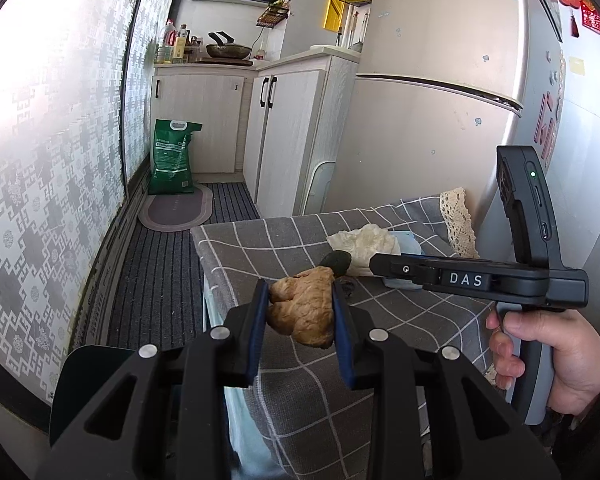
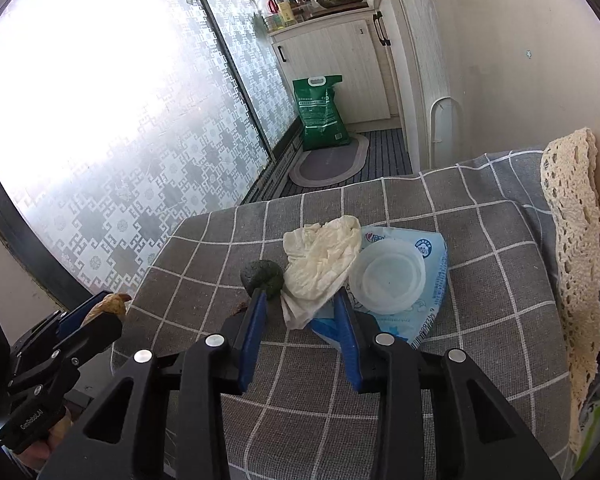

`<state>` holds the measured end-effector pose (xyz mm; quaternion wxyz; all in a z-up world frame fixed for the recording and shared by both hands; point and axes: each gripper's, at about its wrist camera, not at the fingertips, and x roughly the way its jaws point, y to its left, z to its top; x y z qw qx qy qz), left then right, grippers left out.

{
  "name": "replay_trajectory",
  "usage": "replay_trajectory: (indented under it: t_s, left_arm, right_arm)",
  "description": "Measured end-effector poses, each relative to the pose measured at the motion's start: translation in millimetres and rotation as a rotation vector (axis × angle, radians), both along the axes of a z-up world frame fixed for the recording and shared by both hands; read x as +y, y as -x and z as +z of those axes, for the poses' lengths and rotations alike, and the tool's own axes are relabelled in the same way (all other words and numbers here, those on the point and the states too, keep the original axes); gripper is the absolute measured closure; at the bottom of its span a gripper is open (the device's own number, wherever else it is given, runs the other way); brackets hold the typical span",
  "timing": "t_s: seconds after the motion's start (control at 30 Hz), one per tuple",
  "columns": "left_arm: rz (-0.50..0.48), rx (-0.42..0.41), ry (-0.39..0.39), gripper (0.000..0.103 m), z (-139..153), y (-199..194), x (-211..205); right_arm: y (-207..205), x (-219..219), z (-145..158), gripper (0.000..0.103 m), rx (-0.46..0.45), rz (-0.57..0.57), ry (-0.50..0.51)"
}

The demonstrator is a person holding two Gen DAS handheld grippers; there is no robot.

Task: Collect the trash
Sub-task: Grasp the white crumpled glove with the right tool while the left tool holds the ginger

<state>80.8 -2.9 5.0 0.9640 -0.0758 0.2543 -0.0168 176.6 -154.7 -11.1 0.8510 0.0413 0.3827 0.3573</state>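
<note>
The brown crumpled lump (image 1: 302, 306) sits clamped between the blue pads of the left tongs (image 1: 300, 300), held up off the grey checked tabletop (image 1: 260, 248) near its 9 o'clock edge; the right wrist view shows the same lump (image 2: 106, 308) poking out of the left tongs at the far left.

The rest of the trash lies in a cluster near the middle of the cloth. A crumpled white tissue (image 2: 322, 258) touches a dark green ball (image 2: 262, 276) at its 9 o'clock side, and at its 3 o'clock side overlaps a blue wipes packet (image 2: 428, 292) that carries a round translucent lid (image 2: 388, 276).

The right tongs (image 2: 300, 304) are spread apart, gripping nothing, with the tissue's lower tail lying between the pads; the left pad tip is just beside the green ball.

A cream lace strip (image 2: 576, 240) hangs at the tabletop's 3 o'clock edge. Beyond, at 12 o'clock, a green sack (image 2: 320, 112) stands on the floor by an oval mat (image 2: 332, 160), and the fridge (image 1: 440, 80) stands to the right.
</note>
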Motion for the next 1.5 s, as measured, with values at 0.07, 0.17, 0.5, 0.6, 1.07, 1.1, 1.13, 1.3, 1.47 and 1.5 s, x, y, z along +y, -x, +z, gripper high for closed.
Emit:
replay_trajectory:
  t_s: [0.07, 0.17, 0.5, 0.6, 1.07, 1.1, 1.13, 1.3, 1.47, 1.5]
  left_arm:
    - [0.002, -0.001, -0.002, 0.07, 0, 3, 3]
    - [0.009, -0.006, -0.002, 0.07, 1, 8, 9]
    - [0.04, -0.018, 0.02, 0.07, 5, 22, 35]
    - [0.049, -0.021, 0.023, 0.07, 6, 27, 42]
    - [0.125, 0.0, 0.04, 0.07, -1, 51, 86]
    - [0.13, 0.001, 0.042, 0.07, -1, 53, 90]
    - [0.135, 0.003, 0.044, 0.07, -2, 55, 93]
    - [0.154, 0.012, 0.048, 0.07, -4, 60, 104]
    - [0.155, 0.007, 0.049, 0.07, -3, 63, 109]
    - [0.156, 0.008, 0.048, 0.07, -3, 63, 109]
  right_arm:
    - [-3, 1, 0, 0.076, 0.006, -0.009, -0.009]
    - [-4, 4, 1, 0.088, -0.014, -0.023, 0.013]
    - [3, 6, 28, 0.1, -0.088, -0.045, 0.006]
    - [12, 11, 45, 0.1, -0.129, -0.04, -0.004]
    - [37, 38, 85, 0.1, -0.225, -0.023, 0.034]
    - [34, 33, 85, 0.1, -0.216, -0.049, 0.052]
    - [30, 28, 82, 0.1, -0.197, -0.062, 0.063]
    - [17, 11, 55, 0.06, -0.114, -0.113, 0.083]
    - [13, 23, 39, 0.055, -0.06, -0.11, 0.135]
    - [12, 27, 35, 0.055, -0.042, -0.1, 0.145]
